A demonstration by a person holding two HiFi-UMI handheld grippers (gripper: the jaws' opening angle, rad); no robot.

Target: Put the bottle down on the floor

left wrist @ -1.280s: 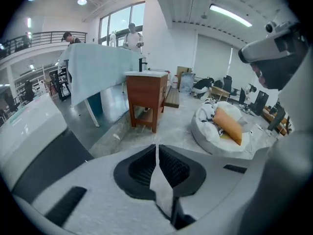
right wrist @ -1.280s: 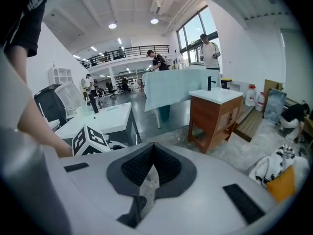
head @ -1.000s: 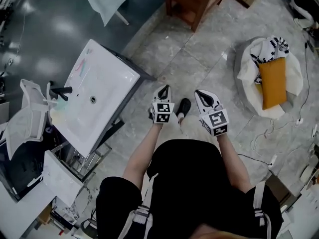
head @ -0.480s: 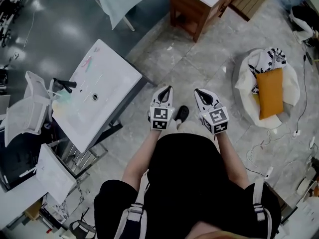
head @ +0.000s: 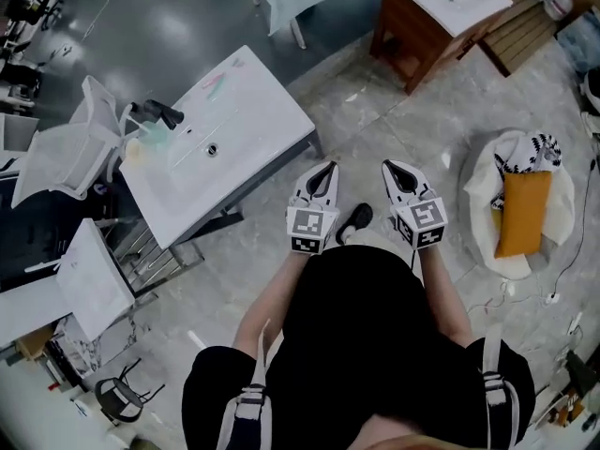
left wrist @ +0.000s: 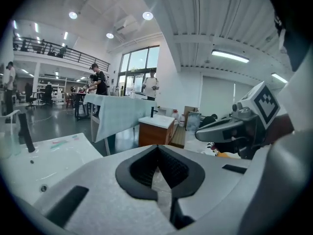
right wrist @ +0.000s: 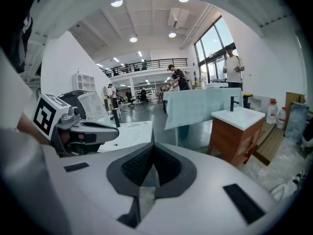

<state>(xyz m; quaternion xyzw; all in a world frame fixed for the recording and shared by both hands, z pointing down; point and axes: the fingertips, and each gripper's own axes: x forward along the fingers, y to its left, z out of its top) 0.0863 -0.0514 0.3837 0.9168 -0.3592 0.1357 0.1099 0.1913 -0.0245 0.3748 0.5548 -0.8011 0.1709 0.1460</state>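
Observation:
I see no bottle in either gripper. Two white jugs point(right wrist: 275, 112) stand far off beside the wooden cabinet point(right wrist: 235, 140); I cannot tell whether one is the task's bottle. My left gripper point(head: 323, 170) and right gripper point(head: 394, 168) are held side by side in front of the body, above the grey stone floor point(head: 375, 125). In the left gripper view the left gripper point(left wrist: 157, 147) has its dark pads together with nothing between them. The right gripper point(right wrist: 152, 146) is shut the same way, empty. Each gripper shows in the other's view, the right gripper point(left wrist: 230, 127) and the left gripper point(right wrist: 90, 129).
A white washbasin slab point(head: 225, 148) with a black tap point(head: 164, 113) lies left of the grippers. The wooden cabinet point(head: 427, 31) stands ahead to the right. A white bag holding an orange cushion point(head: 523, 212) lies on the floor at right, with cables nearby. People stand far off.
The head view has shifted: the washbasin slab, cabinet and bag sit further right and lower in view. Both grippers stay shut, side by side in front of the body.

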